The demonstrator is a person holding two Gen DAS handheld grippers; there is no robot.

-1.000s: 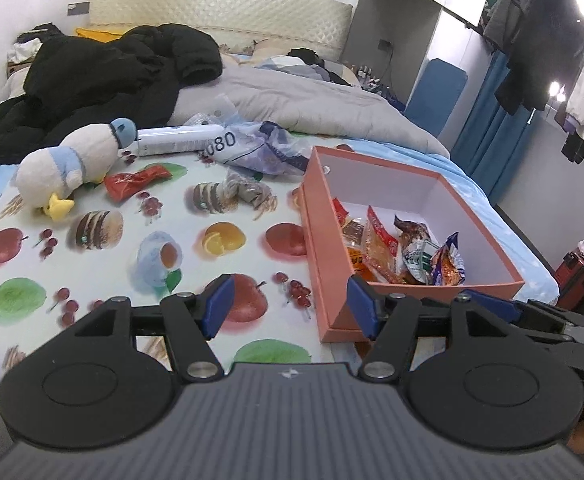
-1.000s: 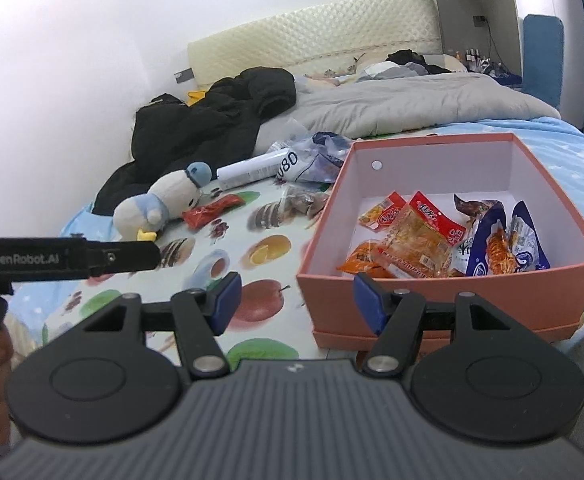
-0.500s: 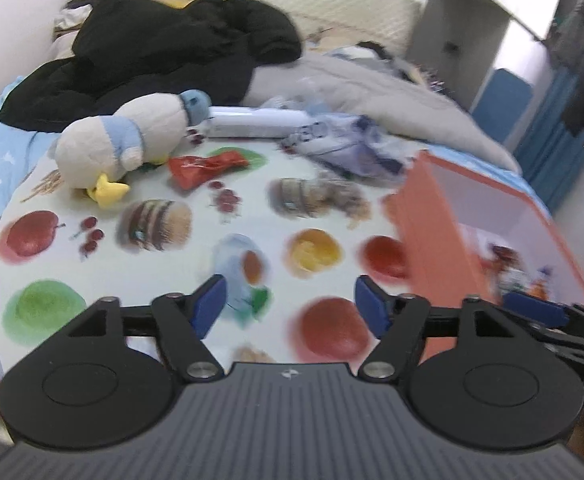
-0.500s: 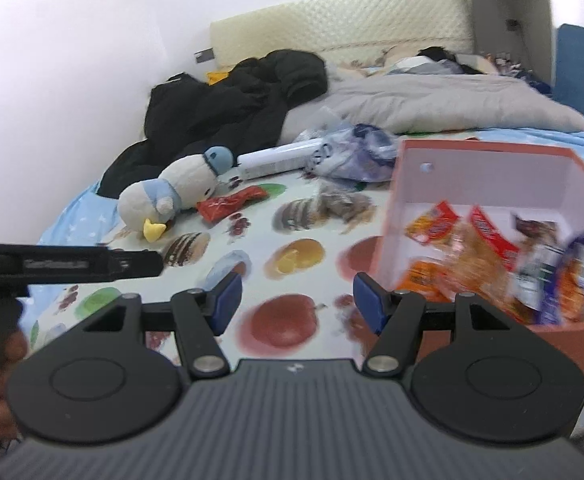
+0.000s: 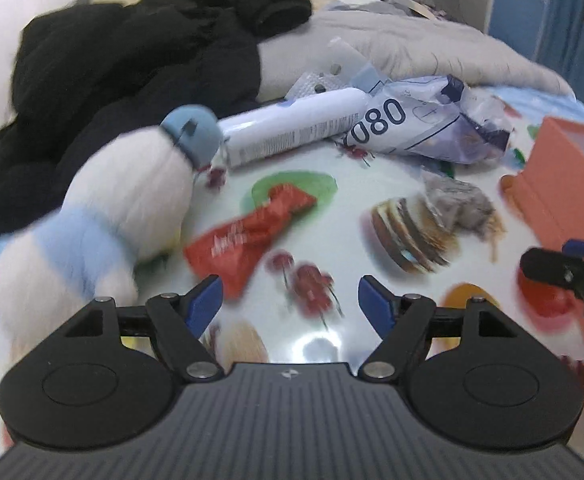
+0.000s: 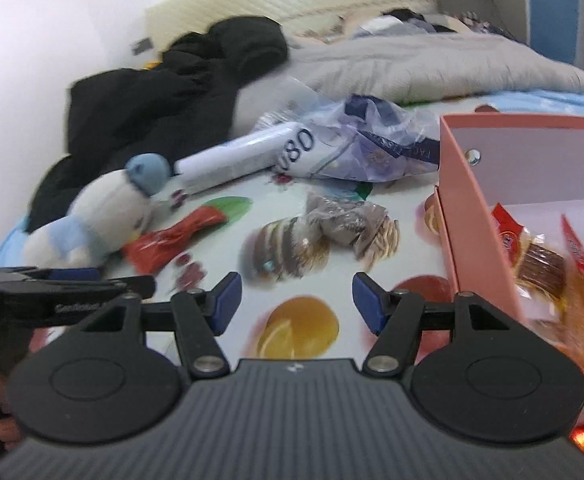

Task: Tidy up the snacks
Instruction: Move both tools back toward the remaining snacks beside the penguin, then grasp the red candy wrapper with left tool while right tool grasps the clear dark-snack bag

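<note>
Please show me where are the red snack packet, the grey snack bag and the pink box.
red snack packet [image 5: 248, 236], left wrist view, middle of wrapper
grey snack bag [image 6: 348, 220], right wrist view, bag's middle
pink box [image 6: 476, 216], right wrist view, left wall

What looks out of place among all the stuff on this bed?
Two snacks lie outside the salmon-pink cardboard box: a red foil packet and a clear brown-filled packet, loose on the fruit-print cloth beside a white plush penguin.

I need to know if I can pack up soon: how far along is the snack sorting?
Partly done. Several packets already lie in the pink box. Nothing is in hand: the left claw, its jaws just opened wider, and the right claw are both empty. Still loose on the fruit-print cloth are the red packet and the brownish clear packet.
</note>
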